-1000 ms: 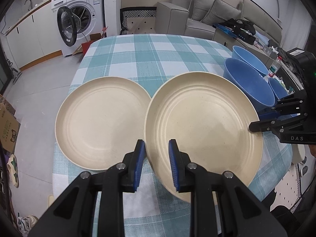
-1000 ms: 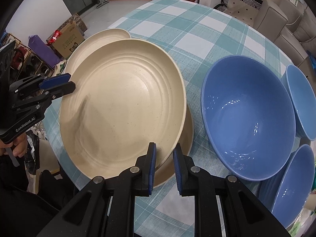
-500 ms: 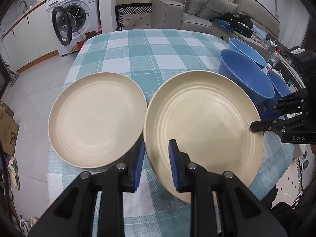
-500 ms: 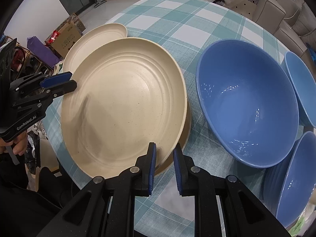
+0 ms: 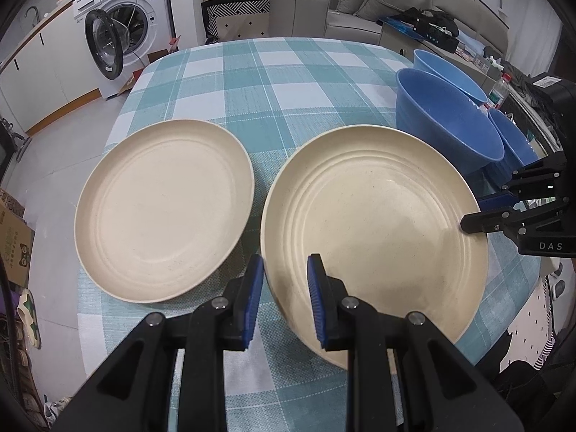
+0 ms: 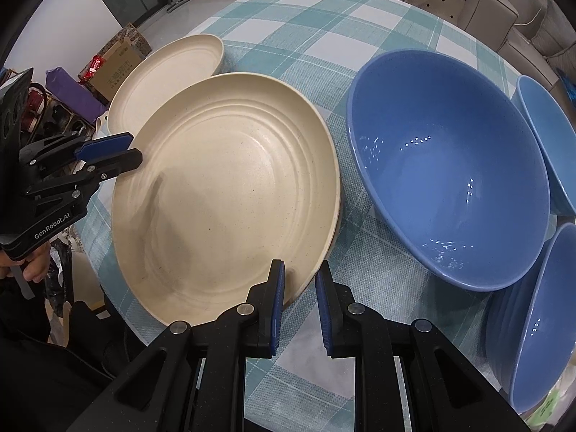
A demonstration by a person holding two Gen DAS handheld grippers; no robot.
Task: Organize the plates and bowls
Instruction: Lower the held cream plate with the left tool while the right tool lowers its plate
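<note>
A cream plate is held by its rim from two sides. My left gripper is shut on its near-left rim. On the opposite rim my right gripper is shut too. Each gripper also shows in the other's view: the right gripper and the left gripper. A sliver of another cream plate peeks out under the held plate. A second cream plate lies flat to the left on the checked table. A large blue bowl stands right of the held plate.
Two more blue bowls crowd the table's right edge. Beyond the table are a washing machine with its door open, a sofa and a cardboard box. A person's hand holds the left gripper.
Both grips hold as before. The plate underneath shows less than a second ago. A strip of cloth now shows between the held plate and the left plate, where they overlapped in view.
</note>
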